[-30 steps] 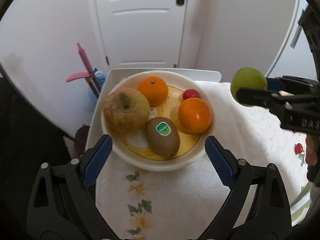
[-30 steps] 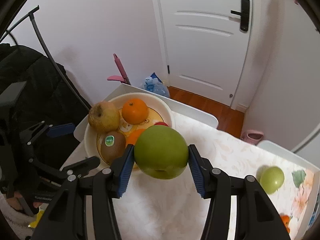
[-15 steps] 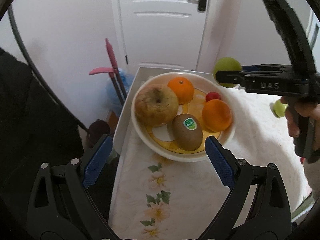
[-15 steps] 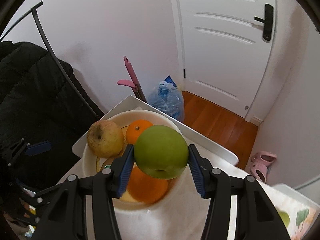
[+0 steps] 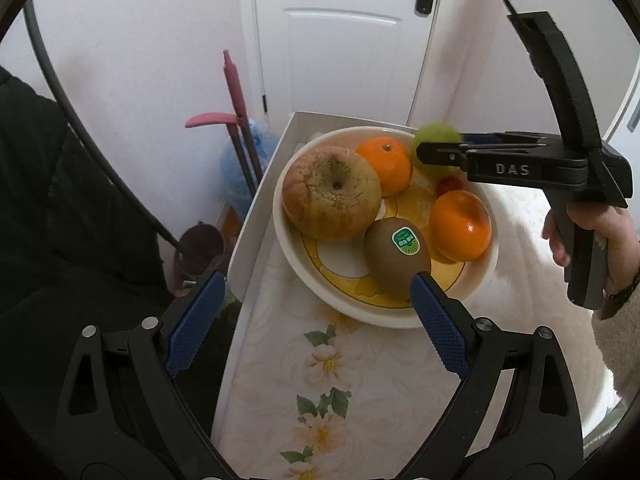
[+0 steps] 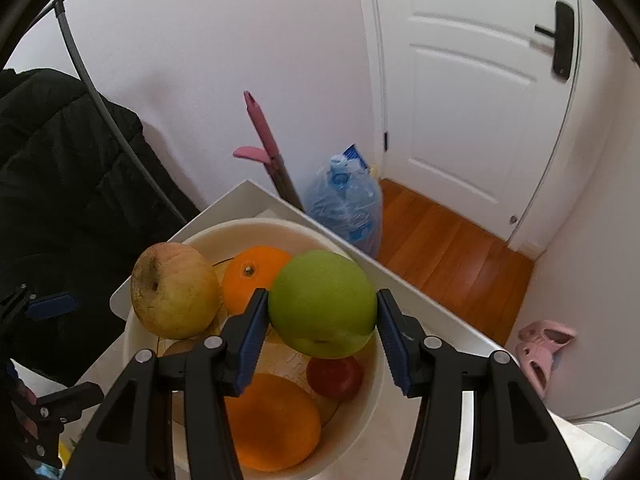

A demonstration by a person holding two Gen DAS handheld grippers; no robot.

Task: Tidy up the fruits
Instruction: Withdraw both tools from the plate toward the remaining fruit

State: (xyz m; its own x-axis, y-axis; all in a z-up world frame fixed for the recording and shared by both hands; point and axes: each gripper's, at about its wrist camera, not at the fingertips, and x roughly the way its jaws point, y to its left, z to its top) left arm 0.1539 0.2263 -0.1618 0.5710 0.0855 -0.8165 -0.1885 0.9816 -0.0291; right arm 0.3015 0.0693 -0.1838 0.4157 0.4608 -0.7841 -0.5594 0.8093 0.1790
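The white table (image 5: pixel 256 216) carries a cream bowl (image 5: pixel 288 248) with a wrinkled apple (image 5: pixel 330 194), two oranges (image 5: pixel 386 164), a kiwi (image 5: pixel 396 256) and a small red fruit (image 6: pixel 335 376). Above its far rim, the right gripper (image 6: pixel 320 316) clamps a green apple (image 6: pixel 322 302). The left gripper (image 5: pixel 316 316) hangs released near the bowl, holding nothing.

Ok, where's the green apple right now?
The green apple is clamped in the right gripper, over the bowl's far side, above the small red fruit.
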